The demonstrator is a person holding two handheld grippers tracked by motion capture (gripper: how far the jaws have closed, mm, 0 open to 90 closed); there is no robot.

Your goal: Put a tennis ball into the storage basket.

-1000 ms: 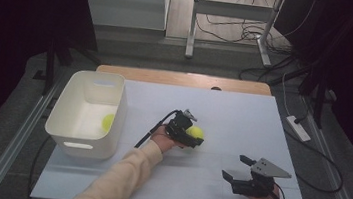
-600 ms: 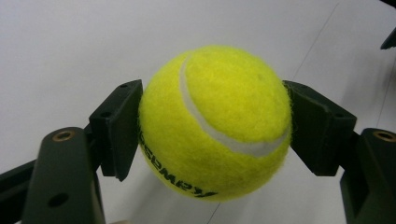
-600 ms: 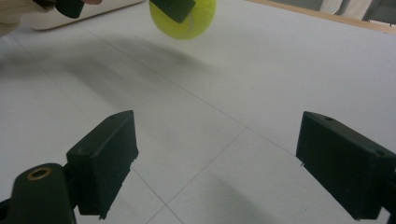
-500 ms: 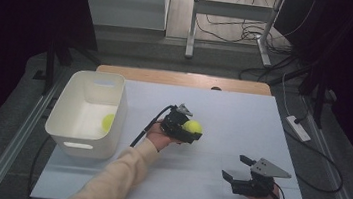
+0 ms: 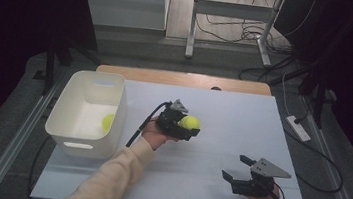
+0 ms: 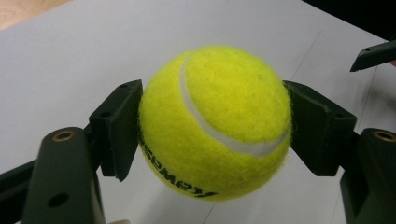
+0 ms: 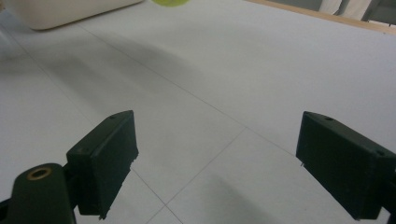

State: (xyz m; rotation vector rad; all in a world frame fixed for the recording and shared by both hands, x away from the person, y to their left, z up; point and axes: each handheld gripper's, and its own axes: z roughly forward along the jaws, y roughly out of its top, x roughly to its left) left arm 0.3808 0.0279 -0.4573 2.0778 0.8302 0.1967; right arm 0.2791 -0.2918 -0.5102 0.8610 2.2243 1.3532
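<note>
Yellow felt between my pads: my left gripper (image 5: 185, 125) is clamped on the tennis ball (image 6: 215, 122), one black jaw pressing each side, and the ball hangs clear above the white table (image 5: 223, 110), right of the white bin (image 5: 84, 142). A second yellow ball (image 5: 107, 122) lies inside that bin against its right wall. My right gripper (image 7: 215, 163) sits low near the table's front edge, jaws wide apart with nothing between them.
</note>
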